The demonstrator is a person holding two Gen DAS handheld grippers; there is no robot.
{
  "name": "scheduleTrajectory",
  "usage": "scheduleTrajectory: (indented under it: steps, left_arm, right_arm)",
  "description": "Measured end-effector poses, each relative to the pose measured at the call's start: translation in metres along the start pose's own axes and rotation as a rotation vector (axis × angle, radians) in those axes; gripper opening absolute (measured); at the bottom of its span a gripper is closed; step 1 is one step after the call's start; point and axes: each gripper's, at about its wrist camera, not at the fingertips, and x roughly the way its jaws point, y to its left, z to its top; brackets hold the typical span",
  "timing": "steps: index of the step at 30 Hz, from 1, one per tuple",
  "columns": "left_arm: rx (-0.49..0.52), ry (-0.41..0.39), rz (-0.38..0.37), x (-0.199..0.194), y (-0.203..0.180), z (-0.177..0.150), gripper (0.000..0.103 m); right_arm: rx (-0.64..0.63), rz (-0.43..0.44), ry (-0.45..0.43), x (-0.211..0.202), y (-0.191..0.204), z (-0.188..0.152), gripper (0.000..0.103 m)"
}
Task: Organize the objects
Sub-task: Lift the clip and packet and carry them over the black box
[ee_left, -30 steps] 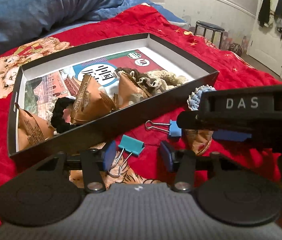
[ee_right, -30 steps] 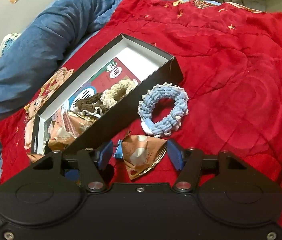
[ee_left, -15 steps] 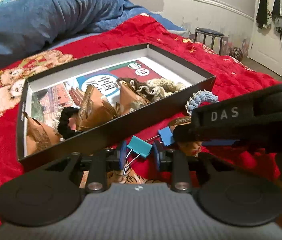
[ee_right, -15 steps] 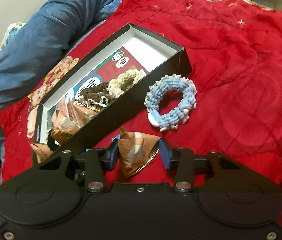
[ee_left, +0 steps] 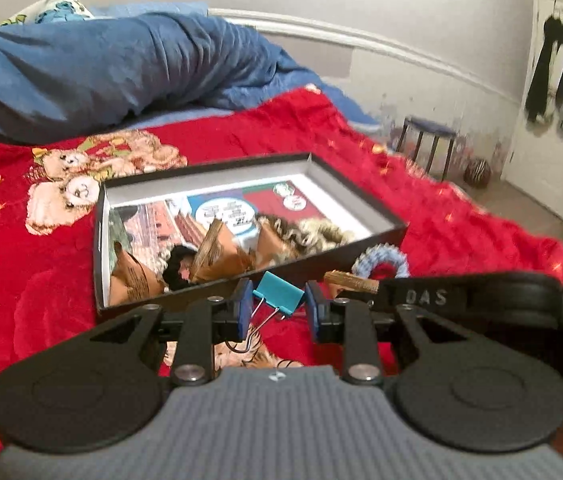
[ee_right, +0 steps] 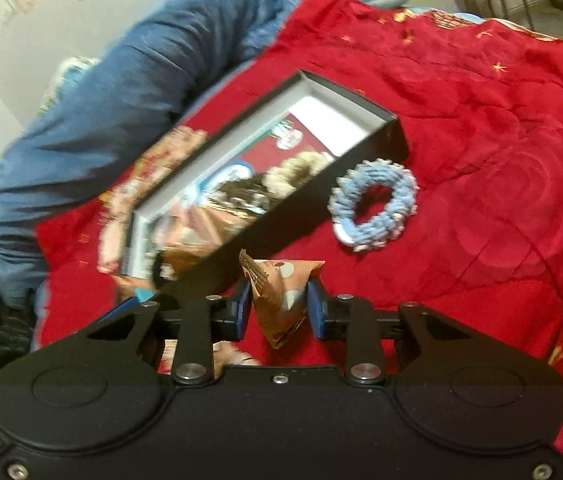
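My left gripper [ee_left: 277, 306] is shut on a teal binder clip [ee_left: 281, 293], held off the red bedspread just in front of the black box [ee_left: 347, 196]. My right gripper [ee_right: 279, 302] has its jaws closing, and both pads press a brown triangular snack packet [ee_right: 281, 296], lifted beside the box's [ee_right: 301, 208] near wall. In the left wrist view the right gripper's body [ee_left: 461, 300] lies to the right with the packet's end [ee_left: 351, 280] showing. The box holds brown packets [ee_left: 217, 256], a black scrunchie [ee_left: 175, 272] and brown and cream scrunchies on a printed sheet.
A light blue scrunchie [ee_right: 401, 200] lies on the red bedspread [ee_right: 501, 140] right of the box, seen too as the blue scrunchie [ee_left: 381, 252]. A rolled blue duvet [ee_left: 101, 68] lies behind. A stool [ee_left: 427, 136] and a door hung with clothes [ee_left: 561, 80] stand past the bed.
Both grippers closed, the left onto the teal binder clip and the right onto the brown packet. Both then rose from the bedspread with their loads.
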Motion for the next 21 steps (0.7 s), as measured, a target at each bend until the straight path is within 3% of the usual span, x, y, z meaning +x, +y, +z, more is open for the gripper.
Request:
scheduleTrajectory:
  steps: [5, 12, 15, 21]
  left_arm:
    - [-0.030, -0.051, 0.009, -0.024, 0.007, 0.001, 0.032]
    - [-0.110, -0.119, 0.038, -0.060, 0.027, 0.013, 0.032]
    - [-0.091, -0.087, 0.044, -0.071, 0.032, 0.017, 0.032]
    - [-0.122, -0.114, -0.038, -0.093, 0.046, 0.013, 0.032]
  right_arm:
    - [-0.088, 0.036, -0.097, -0.036, 0.013, -0.002, 0.029]
    - [-0.093, 0.025, -0.137, -0.100, 0.010, -0.020, 0.029]
    - [-0.106, 0.037, -0.146, -0.128, 0.008, -0.020, 0.028]
    - [-0.062, 0.103, -0.202, -0.165, 0.000, -0.013, 0.028]
